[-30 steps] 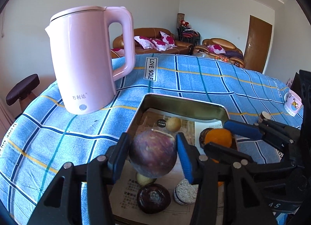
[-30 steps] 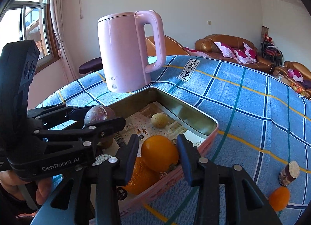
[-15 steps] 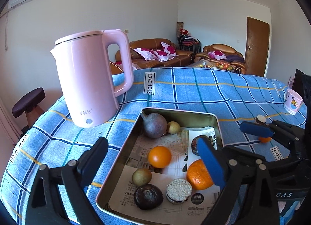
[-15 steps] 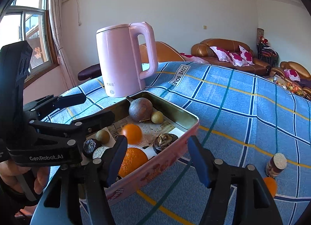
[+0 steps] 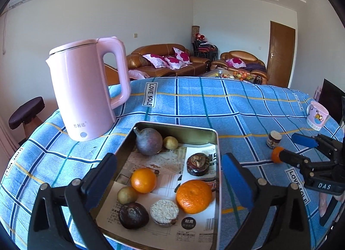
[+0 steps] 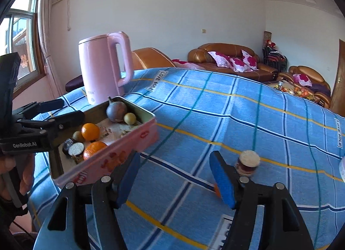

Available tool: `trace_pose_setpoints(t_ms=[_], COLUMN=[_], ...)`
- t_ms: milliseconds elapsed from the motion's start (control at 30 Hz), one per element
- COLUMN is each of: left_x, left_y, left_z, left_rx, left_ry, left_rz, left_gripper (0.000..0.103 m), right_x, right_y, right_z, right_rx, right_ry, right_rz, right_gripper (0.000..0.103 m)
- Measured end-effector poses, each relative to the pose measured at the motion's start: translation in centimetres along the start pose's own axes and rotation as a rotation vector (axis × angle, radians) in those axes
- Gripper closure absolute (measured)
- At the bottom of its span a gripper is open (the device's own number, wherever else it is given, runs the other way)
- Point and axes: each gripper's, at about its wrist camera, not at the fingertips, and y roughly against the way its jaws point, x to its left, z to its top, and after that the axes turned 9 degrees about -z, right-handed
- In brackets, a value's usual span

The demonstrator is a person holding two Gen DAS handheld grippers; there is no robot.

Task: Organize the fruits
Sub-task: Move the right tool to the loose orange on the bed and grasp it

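A metal tin point(image 5: 176, 126) lined with paper sits on the blue plaid cloth. It holds a purple fruit point(image 5: 148, 141), a small orange point(image 5: 143, 180), a large orange point(image 5: 193, 196), small yellow-green fruits and dark round pieces. My left gripper point(image 5: 170, 180) is open and empty above the tin's near half. My right gripper point(image 6: 174, 182) is open and empty over the cloth to the right of the tin point(image 6: 120, 146). A small orange fruit point(image 5: 276, 157) lies on the cloth beside the right gripper's fingers, mostly hidden in the right wrist view point(image 6: 216, 188).
A pink kettle point(image 5: 86, 96) stands just behind the tin's left corner. A small corked jar point(image 6: 246, 163) stands on the cloth near the right gripper. A printed mug point(image 5: 317, 116) stands at the far right edge. Sofas lie beyond the table.
Both grippers have opened and let go: the purple fruit and the small orange now lie in the tin. Both grippers have pulled back, the right one moving right, away from the tin.
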Motion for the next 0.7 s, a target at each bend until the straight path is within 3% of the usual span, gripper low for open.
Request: trace_pose_setpoints(t_ms=[167, 300, 700], left_x=[-2.8, -4.7, -7.2], left_y=[-0.9, -1.7, -3.2], left_z=[-0.2, -0.2, 0.5], left_rx=[0.023, 0.040, 0.064], left_ry=[-0.026, -0.045, -0.051], left_rz=[-0.039, -0.059, -0.080], left_gripper=[0.003, 0.003, 0.003], right_x=[-5.3, -7.1, -4.2], right_y=[0.2, 0.0, -3.4], right_z=[-1.3, -2.0, -1.4], right_rx=[0.052, 0.087, 0.194], right_ry=[-0.059, -0.088, -0.043], right_rz=[-0.102, -0.110, 0.008], right_gripper=[0.035, 0.035, 0.035])
